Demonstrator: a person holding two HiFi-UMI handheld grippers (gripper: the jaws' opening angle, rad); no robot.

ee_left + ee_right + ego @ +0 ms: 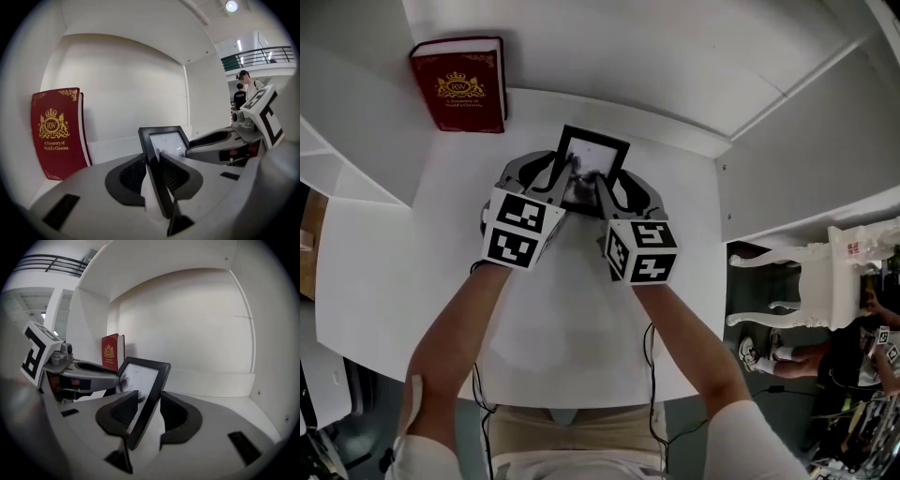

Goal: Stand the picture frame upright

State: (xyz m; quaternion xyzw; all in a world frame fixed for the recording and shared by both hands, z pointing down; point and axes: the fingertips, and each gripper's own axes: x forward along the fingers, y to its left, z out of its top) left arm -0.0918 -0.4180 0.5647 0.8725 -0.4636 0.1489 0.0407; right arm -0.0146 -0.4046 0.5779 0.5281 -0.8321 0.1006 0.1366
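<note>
White bench (394, 262) set in a white alcove, seen from above. The picture frame (595, 155) is black-rimmed and sits at the middle of the bench's far edge, near the back wall (628, 56). It is tilted rather than upright, with its glazed face turned toward the person. Whether its lower edge rests on the bench cannot be told.

The left gripper (152, 157) is clamped on the frame's left edge, both pads against the rim. The right gripper (149, 397) has its jaws a little apart around the frame's right edge, and the frame slants across the gap between them. The two grippers lie side by side, close together, each carried by a bare forearm.

A red book (457, 84) with a gold crest stands upright at the bench's far left corner, well apart from the frame.
</note>
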